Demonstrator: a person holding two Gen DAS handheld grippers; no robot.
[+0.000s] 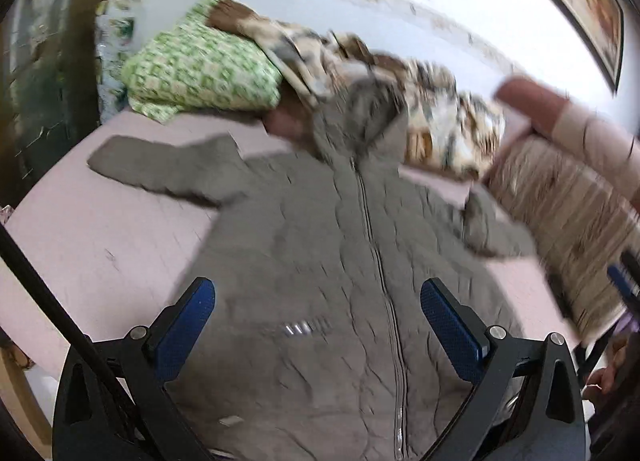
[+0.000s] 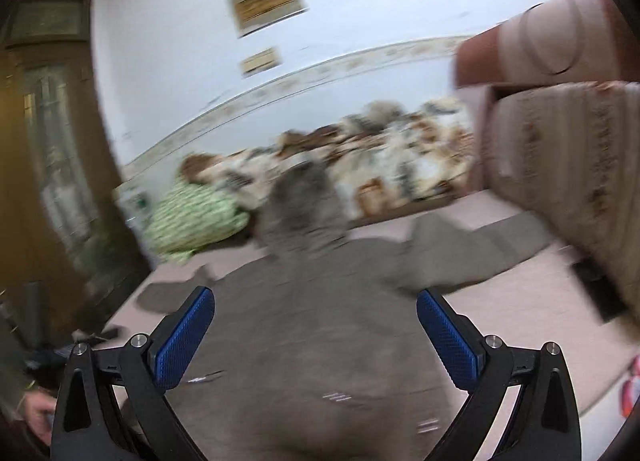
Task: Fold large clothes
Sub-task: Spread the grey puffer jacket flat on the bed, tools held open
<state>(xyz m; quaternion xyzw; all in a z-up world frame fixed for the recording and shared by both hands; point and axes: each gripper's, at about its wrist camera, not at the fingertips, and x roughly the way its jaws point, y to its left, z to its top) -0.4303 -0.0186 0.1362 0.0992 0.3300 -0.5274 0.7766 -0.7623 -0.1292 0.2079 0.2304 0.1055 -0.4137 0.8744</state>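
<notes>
A grey-brown quilted hooded jacket [image 1: 320, 261] lies spread flat, front side up, on a bed covered with a pink sheet [image 1: 100, 245]. Its zipper [image 1: 376, 253] runs closed up the middle of the jacket to the hood [image 1: 356, 117], which points away from the cameras toward the wall [image 1: 280, 21]. One sleeve [image 1: 160, 169] extends sideways from the jacket across the pink sheet; the opposite sleeve [image 1: 484, 229] reaches toward a striped, patterned cushion [image 1: 568, 213] standing just beside the jacket. Beyond the hood lie a green-and-white checked pillow [image 1: 200, 69] and a crumpled brown-and-cream patterned blanket [image 1: 420, 109], the blanket touching the hood.

The left gripper [image 1: 318, 301] hangs above the lower half of the jacket, its blue-padded fingers [image 1: 188, 325] spread wide on either side of the zipper, nothing between them. The right gripper [image 2: 316, 309] hangs likewise above the jacket [image 2: 312, 341], released, its blue pads [image 2: 448, 341] well apart with only fabric seen beyond them. Whether either gripper touches the cloth cannot be told.

In the right wrist view a wooden wardrobe [image 2: 52, 181] stands to the far side of the pillow [image 2: 192, 217] from the jacket, and the cushion [image 2: 568, 189] rises beside the outstretched sleeve [image 2: 492, 249]. Both views are blurred.
</notes>
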